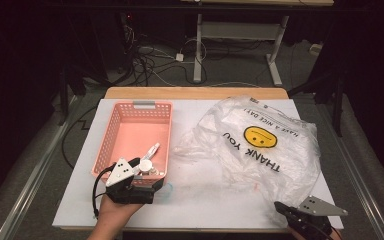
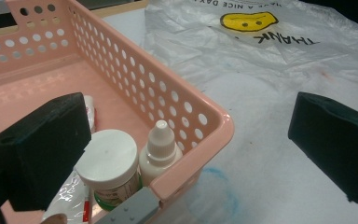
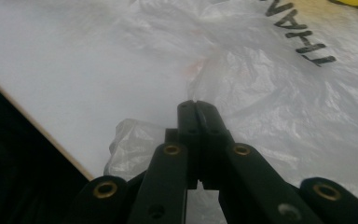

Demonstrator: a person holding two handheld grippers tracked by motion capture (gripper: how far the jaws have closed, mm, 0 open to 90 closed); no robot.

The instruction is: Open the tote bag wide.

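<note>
High view, lower left: the open left tool point(image 1: 142, 175) is best centred over the white-capped round jar point(image 1: 145, 165) in the pink perforated plastic basket point(image 1: 111, 131); the right tool point(image 1: 286, 210) is clamped shut, apparently on the crinkled clear plastic bag point(image 1: 260, 150).

Thin, crinkly, glossy plastic bag point(image 1: 260, 145) beside the perforated, smooth pink plastic basket point(image 1: 111, 131); matt white tabletop point(image 1: 200, 195) beneath.

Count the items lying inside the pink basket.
3, perhaps more. A white-capped jar and a dropper bottle stand in the near corner of the pink basket; a tube lies just beyond them. The left tongs may hide others.
</note>
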